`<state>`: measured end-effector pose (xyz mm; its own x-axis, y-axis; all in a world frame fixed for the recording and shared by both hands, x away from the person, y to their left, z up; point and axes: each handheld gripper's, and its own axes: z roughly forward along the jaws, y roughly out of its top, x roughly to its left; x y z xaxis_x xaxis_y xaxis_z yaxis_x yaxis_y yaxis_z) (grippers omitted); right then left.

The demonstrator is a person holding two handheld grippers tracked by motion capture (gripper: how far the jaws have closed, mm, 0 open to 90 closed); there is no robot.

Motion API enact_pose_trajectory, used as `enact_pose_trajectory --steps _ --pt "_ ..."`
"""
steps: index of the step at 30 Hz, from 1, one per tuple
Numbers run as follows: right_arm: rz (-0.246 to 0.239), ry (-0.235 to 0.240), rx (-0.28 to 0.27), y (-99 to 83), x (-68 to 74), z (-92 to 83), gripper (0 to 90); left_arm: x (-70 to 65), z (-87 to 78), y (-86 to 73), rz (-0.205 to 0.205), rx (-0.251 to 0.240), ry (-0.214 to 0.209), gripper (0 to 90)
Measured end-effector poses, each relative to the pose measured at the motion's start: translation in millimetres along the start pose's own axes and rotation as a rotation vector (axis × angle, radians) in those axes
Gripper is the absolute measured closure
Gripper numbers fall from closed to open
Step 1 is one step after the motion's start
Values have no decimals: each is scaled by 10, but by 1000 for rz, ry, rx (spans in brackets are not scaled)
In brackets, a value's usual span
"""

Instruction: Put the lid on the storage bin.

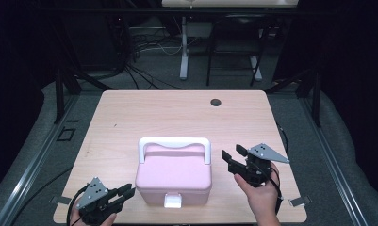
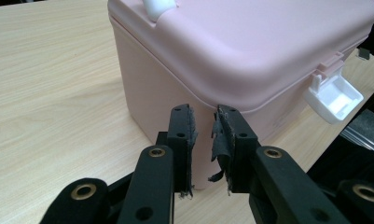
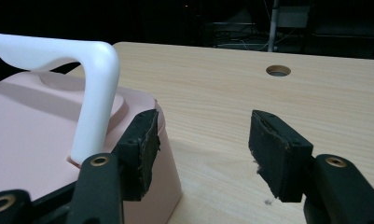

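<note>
A pink lidded box [image 1: 172, 174] stands near the front middle of the wooden table [image 1: 177, 113]. Its white handle [image 1: 174, 141] stands upright at the back and its white latch [image 1: 172, 201] faces the front edge. My left gripper [image 1: 128, 192] sits at the front left and points at the box's front left corner [image 2: 250, 42]. Its jaws [image 2: 204, 121] stand a narrow gap apart with nothing between them, and the latch [image 2: 334, 98] sticks out to their right. My right gripper [image 1: 231, 153] is open just right of the box. In its own view [image 3: 203, 135], one jaw stands beside the lid [image 3: 31, 121] under the handle [image 3: 93, 93].
A round cable hole [image 1: 216, 102] lies near the table's far edge, also seen ahead of the right gripper [image 3: 278, 71]. Small metal clips [image 1: 299, 201] sit at the front corners. Dark frame posts, floor cables and a white desk leg [image 1: 183, 52] stand beyond the table.
</note>
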<state>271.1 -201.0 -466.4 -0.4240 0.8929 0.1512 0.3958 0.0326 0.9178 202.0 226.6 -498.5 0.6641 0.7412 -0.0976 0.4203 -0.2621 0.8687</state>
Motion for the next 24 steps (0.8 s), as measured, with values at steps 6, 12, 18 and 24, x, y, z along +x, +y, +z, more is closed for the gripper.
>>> enact_pose_trajectory --steps 6,12,18,24 --pt "1 -1 1 1 -5 -5 424 25 0 4 -10 -4 4 749" --pt "2 -3 -5 -3 -10 0 424 67 7 11 -29 -12 1 720" --pt "3 -5 0 -9 -15 3 424 108 13 20 -42 -16 13 704" --pt "3 -7 -1 -8 -25 -1 424 180 37 55 -56 -27 27 686"
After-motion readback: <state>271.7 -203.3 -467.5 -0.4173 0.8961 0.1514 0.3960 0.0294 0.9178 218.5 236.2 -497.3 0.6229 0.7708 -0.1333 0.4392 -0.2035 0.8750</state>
